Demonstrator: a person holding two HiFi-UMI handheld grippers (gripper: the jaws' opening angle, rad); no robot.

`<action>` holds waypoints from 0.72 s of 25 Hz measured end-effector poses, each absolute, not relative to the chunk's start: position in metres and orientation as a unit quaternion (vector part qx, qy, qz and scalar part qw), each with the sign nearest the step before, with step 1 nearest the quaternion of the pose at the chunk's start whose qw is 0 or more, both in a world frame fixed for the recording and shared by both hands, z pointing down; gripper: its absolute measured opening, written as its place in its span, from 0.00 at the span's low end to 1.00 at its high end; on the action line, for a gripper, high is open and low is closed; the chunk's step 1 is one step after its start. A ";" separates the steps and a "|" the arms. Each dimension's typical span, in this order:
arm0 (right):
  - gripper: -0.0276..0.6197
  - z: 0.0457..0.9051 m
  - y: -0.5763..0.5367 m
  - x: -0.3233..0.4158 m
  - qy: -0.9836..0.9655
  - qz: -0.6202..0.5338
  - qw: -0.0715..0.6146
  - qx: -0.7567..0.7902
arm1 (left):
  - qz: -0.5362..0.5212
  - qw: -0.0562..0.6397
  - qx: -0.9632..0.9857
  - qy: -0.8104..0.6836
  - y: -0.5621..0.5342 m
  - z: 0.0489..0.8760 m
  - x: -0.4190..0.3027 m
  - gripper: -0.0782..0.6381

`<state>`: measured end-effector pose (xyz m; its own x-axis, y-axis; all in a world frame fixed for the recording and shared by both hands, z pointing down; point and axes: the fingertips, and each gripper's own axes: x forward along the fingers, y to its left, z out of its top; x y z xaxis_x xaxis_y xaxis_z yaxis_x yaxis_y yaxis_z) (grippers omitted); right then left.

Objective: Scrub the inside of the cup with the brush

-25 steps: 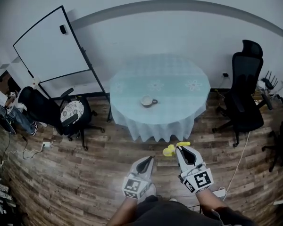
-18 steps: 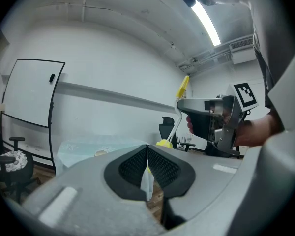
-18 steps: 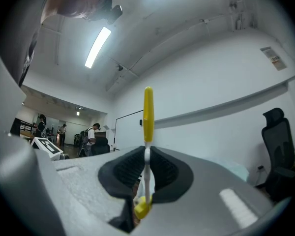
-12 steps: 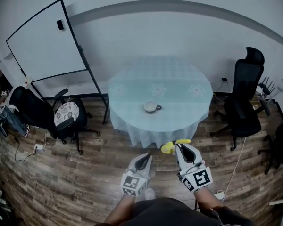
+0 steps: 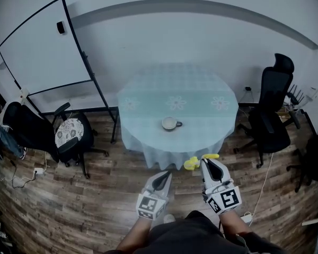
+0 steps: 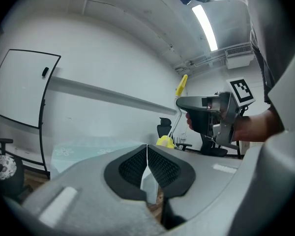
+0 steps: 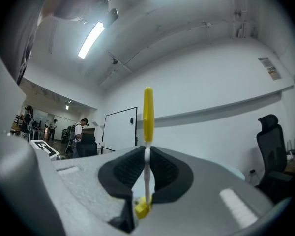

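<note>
left tool [image 5: 162,180]: jaws were shut, empty | small white ceramic cup [image 5: 169,123]: stood upright on round pale-blue-clothed counter [image 5: 201,86], well ahead | right tool [image 5: 208,164]: was clamped on thin yellow-handled brush [image 5: 192,164] | risk: unsteadied cup could tip under scrubbing; thin handle might pivot between pads.

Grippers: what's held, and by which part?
Right gripper is shut on the brush, clamping its thin white shaft between the two yellow ends. Left gripper is shut and empty.

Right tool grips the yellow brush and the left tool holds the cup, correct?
No. The right tool grips the brush, but the left gripper view shows the left tool shut, empty; in the head view the cup stands on the table.
</note>
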<state>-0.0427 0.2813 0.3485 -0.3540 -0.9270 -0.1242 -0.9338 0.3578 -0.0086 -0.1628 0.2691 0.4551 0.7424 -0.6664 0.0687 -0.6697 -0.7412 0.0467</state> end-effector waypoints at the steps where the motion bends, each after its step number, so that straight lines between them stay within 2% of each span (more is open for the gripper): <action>1: 0.10 0.348 0.277 -0.043 0.822 0.032 0.053 -0.566 | 0.024 0.035 0.933 -0.358 0.265 0.455 -0.163 0.12; 18: 0.10 0.370 0.150 -0.002 0.842 0.011 0.048 -0.538 | 0.033 0.051 0.921 -0.385 0.148 0.461 -0.117 0.12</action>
